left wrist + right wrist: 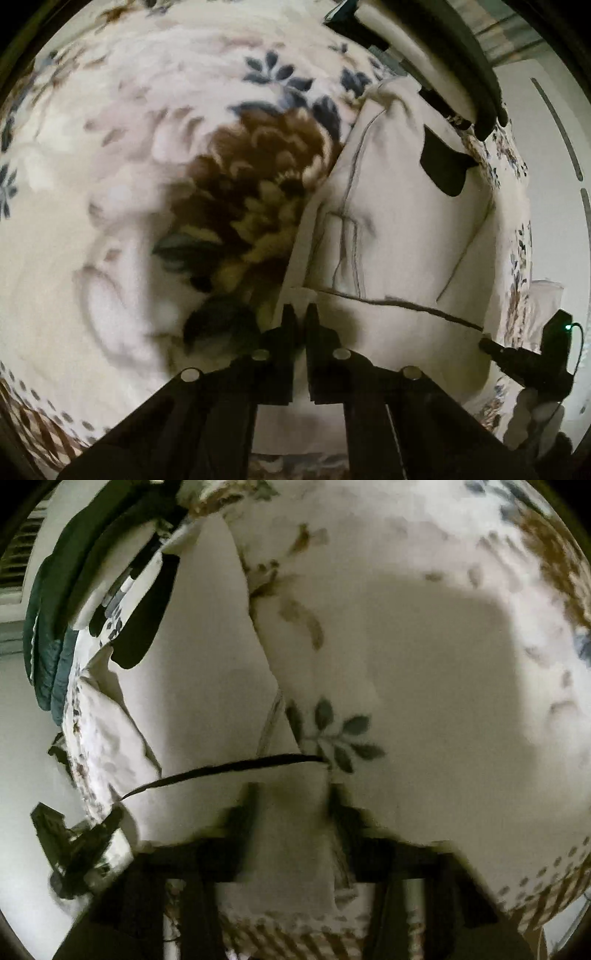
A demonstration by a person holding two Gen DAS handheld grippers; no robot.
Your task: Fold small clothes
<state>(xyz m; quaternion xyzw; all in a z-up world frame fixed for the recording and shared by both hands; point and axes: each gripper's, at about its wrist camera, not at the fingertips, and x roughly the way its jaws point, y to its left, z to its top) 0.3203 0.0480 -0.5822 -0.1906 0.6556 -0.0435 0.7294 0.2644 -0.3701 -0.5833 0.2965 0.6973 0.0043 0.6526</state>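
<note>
Left gripper [301, 314] closest to lens: black fingers pressed nearly together, thin slit between tips, pinching the near edge of the cream garment [399, 229]. Right gripper [291, 794] spread wider, cream cloth filling the gap between its fingers; looks held, but motion blur hides whether the pads actually bite. Also visible in left view at lower right [491, 347], tip touching the same hem.

Garment [207, 686]: pale cream woven fabric, smooth, matte, with dark stitched seam lines, a dark-trimmed hem running between the two grippers, and a solid black patch [443, 166] near its far end. Lies stretched over the floral blanket [147, 110], partly lifted at the near edge.

Blanket: plush, fuzzy pile, off-white ground with brown-and-yellow blossom, navy and grey-green leaves, brown lattice border [546, 897]. Dark teal padded item [48, 627] hangs at upper left in right view.
</note>
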